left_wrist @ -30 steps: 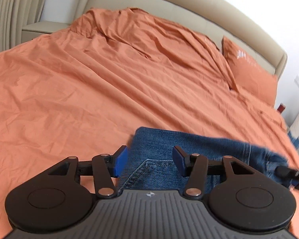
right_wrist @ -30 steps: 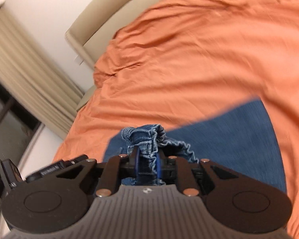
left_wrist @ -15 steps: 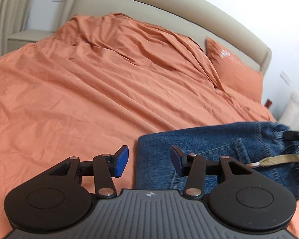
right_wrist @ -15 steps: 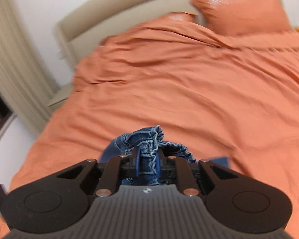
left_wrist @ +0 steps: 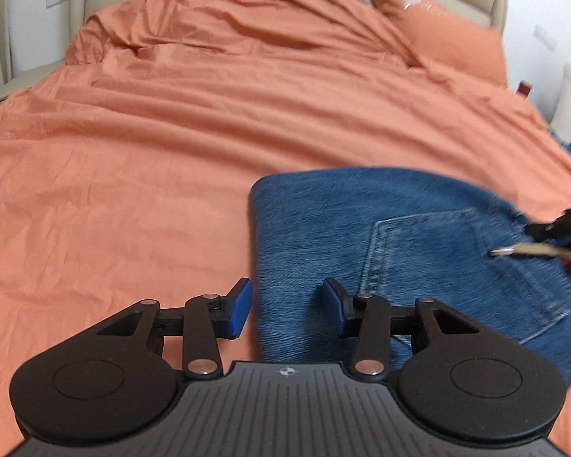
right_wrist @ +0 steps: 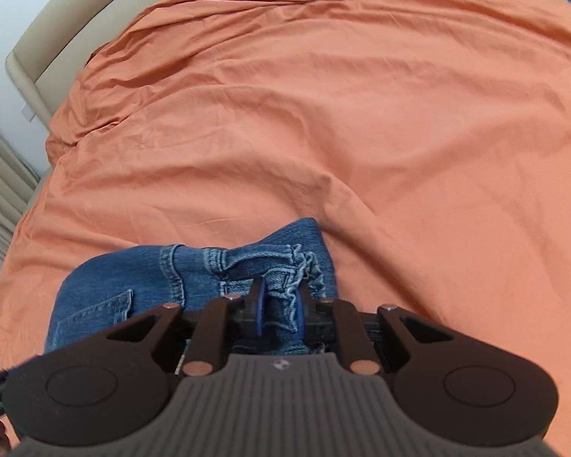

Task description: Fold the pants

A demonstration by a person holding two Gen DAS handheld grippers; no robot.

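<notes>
Orange bedding (left_wrist: 209, 144) surrounds the jeans (left_wrist: 418, 247). Right gripper (right_wrist: 279, 306) clenches their bunched hem. Left gripper (left_wrist: 285, 306), fingers closing but apart, straddles the fold edge; a blurred strap (left_wrist: 529, 249), perhaps, crosses the pocket.

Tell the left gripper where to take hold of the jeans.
Grip the folded left edge of the jeans, coming in from the bare sheet side. That edge lies straight between the left gripper pads, open and closing; the right gripper already pinches the bunched hems.
</notes>
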